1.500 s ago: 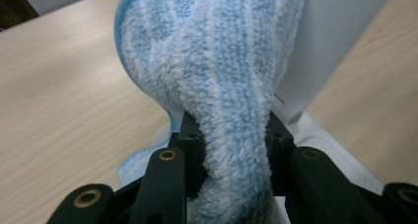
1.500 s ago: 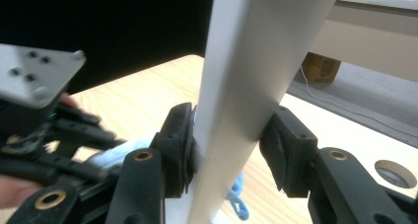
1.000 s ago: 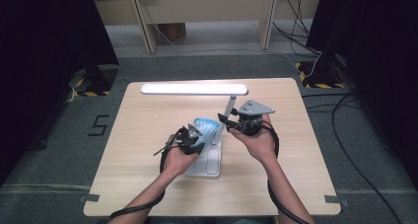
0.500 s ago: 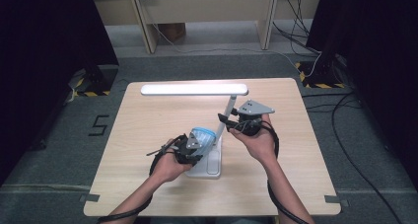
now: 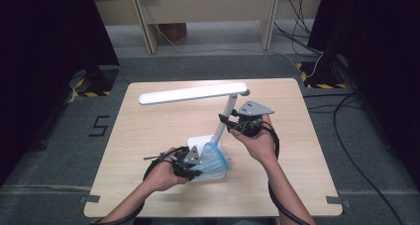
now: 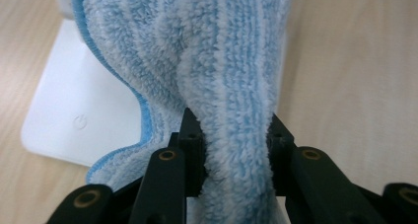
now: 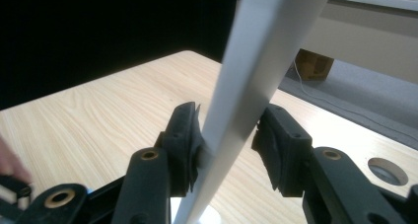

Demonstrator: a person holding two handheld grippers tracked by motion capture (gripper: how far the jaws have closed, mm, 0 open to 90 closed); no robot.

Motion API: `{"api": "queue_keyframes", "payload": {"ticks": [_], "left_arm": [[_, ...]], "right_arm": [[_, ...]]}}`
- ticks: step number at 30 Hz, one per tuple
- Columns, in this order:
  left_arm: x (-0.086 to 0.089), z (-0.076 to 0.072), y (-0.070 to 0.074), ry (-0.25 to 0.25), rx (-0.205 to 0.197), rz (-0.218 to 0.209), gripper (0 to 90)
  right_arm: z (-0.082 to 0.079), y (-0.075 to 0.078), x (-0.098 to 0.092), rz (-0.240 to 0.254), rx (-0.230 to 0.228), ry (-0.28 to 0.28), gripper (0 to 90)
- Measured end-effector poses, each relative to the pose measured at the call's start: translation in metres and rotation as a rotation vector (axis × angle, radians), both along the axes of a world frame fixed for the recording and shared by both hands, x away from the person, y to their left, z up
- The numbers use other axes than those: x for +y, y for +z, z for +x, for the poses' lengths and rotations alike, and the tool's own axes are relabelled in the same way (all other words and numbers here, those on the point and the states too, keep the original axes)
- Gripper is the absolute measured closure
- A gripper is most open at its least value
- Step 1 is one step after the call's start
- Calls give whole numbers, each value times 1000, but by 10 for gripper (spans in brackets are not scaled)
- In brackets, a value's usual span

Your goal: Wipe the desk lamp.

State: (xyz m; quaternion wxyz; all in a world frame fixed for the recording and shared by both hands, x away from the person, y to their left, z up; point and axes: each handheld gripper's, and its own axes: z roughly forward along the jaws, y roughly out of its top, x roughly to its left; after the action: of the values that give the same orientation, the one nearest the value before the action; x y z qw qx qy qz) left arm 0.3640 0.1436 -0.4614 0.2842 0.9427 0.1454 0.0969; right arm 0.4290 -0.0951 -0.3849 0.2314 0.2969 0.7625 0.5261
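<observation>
Left gripper point(image 5: 194, 161) clamps blue striped cloth point(image 6: 231, 76) on lamp base point(image 6: 79, 120) near desk point(image 5: 148, 136) front edge; right gripper point(image 7: 229, 145) jaws, just closing, straddle lamp stem point(image 7: 256, 66), one pad touching.

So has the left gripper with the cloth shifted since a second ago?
Yes. The left gripper, shut on the blue cloth, has slid toward the table's near edge, along the white lamp base, which has stayed put.
</observation>
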Motion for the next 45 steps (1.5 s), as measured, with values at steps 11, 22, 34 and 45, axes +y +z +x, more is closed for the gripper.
{"api": "queue_keyframes", "payload": {"ticks": [11, 22, 34, 45], "left_arm": [[-2, -11, 1, -117, 24, 4, 679], [7, -10, 13, -112, 19, -83, 674], [57, 56, -2, 271, -113, -14, 674], [43, 38, -17, 174, -130, 25, 671]], "right_arm": [[-2, 0, 3, -6, 6, -25, 624], [-3, -3, 4, -14, 16, -37, 632], [-3, -4, 8, 25, 88, -68, 693], [-5, -4, 12, 43, 103, -114, 720]]}}
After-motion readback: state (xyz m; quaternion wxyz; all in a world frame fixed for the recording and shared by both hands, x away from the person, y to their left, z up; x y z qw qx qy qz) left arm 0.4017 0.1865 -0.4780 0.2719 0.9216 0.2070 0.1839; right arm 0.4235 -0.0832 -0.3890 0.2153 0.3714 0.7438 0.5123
